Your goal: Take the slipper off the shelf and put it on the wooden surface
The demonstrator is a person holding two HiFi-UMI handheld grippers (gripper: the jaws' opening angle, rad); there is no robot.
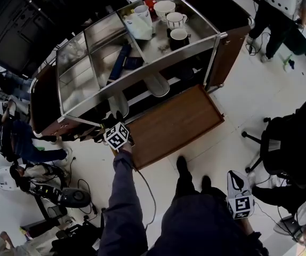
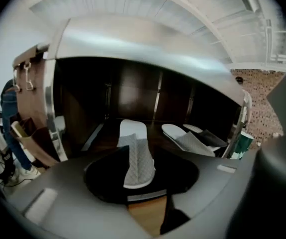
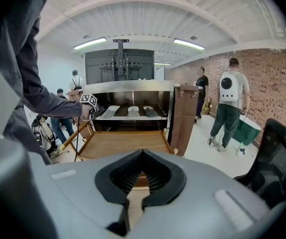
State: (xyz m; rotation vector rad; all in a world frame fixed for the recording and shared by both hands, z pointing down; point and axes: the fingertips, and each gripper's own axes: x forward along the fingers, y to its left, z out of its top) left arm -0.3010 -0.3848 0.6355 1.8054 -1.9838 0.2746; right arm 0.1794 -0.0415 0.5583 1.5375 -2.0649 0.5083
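Slipper (image 2: pixel 137 161), on shelf (image 2: pixel 158 133), between parted left tongs (image 2: pixel 142 182), seen only in their view; right tongs (image 3: pixel 135 185) closed, empty

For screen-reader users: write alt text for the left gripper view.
The left claw, jaws apart, is lined up on the toe end of a grey quilted slipper on the dark shelf under the cart's steel top. A second slipper lies to its right, and a strip of the wooden surface shows below.

Three slippers (image 3: pixel 111 112) (image 3: pixel 133 112) (image 3: pixel 151 112) on the shelf (image 3: pixel 133 118), three cups (image 1: pixel 142 10) (image 1: pixel 176 20) (image 1: pixel 178 36), one bowl (image 1: pixel 164 7), two grippers (image 1: pixel 113 122) (image 1: pixel 234 178).
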